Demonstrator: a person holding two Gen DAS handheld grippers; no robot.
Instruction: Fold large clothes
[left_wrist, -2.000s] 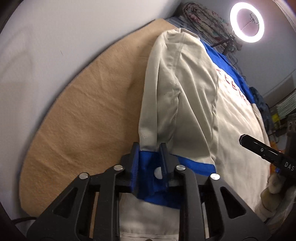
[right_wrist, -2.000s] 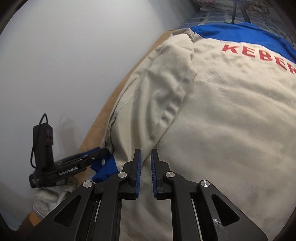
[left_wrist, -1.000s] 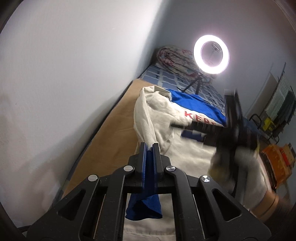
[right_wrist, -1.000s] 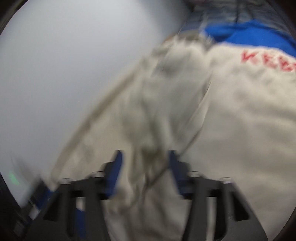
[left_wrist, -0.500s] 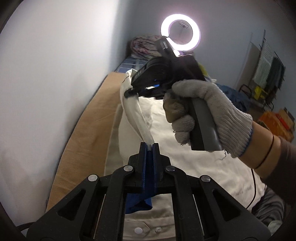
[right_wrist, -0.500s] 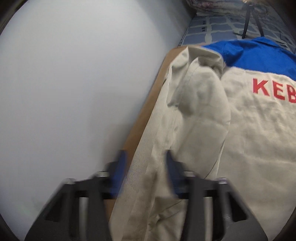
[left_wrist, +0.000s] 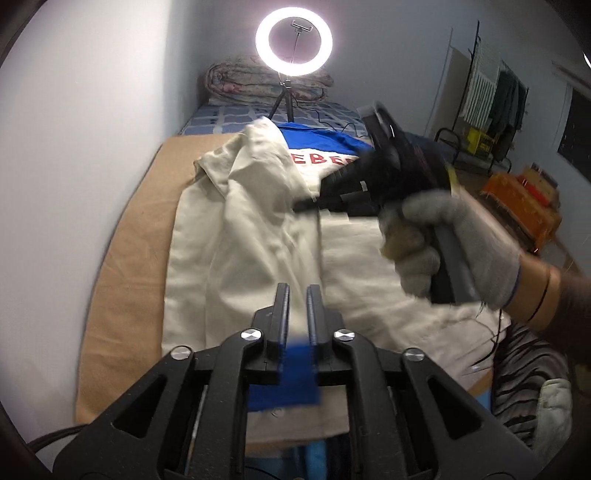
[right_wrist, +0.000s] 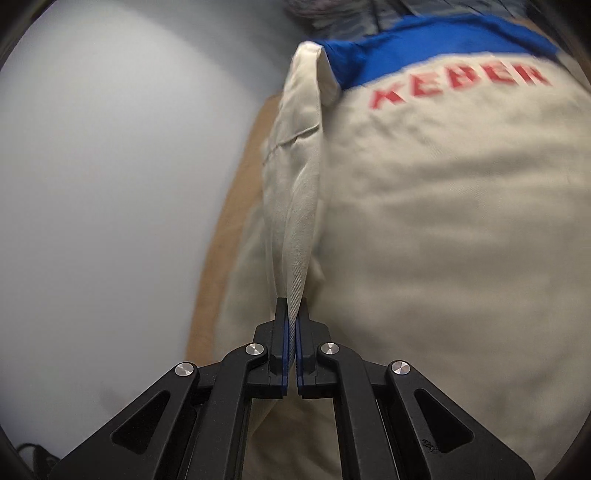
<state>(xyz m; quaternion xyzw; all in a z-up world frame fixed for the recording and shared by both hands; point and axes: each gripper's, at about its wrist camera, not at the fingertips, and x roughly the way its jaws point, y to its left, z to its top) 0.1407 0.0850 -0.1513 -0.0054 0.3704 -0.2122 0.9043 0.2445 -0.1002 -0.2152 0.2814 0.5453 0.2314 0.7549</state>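
Observation:
A cream jacket (left_wrist: 369, 266) with a blue yoke and red letters lies back-up on the bed. Its left sleeve (left_wrist: 258, 221) is lifted and folded toward the body. My left gripper (left_wrist: 297, 291) hovers over the sleeve's lower end with its jaws opening. The blue cuff (left_wrist: 291, 376) hangs blurred between the finger bases, and the pads do not press on it. A gloved hand (left_wrist: 443, 236) holds my right gripper (left_wrist: 303, 206), which pinches the sleeve higher up. In the right wrist view that gripper (right_wrist: 293, 306) is shut on a taut fold of the sleeve (right_wrist: 295, 184) beside the jacket's back (right_wrist: 443, 221).
A tan cover (left_wrist: 129, 258) lies under the jacket against the white wall on the left. A ring light (left_wrist: 294, 41) on a tripod and a rolled quilt (left_wrist: 236, 79) stand at the bed's far end. A clothes rack (left_wrist: 491, 92) and an orange box (left_wrist: 524, 199) are at the right.
My left jaws have parted and the blue cuff has dropped from the pads. My right gripper closed on the sleeve and carried it sideways over the jacket.

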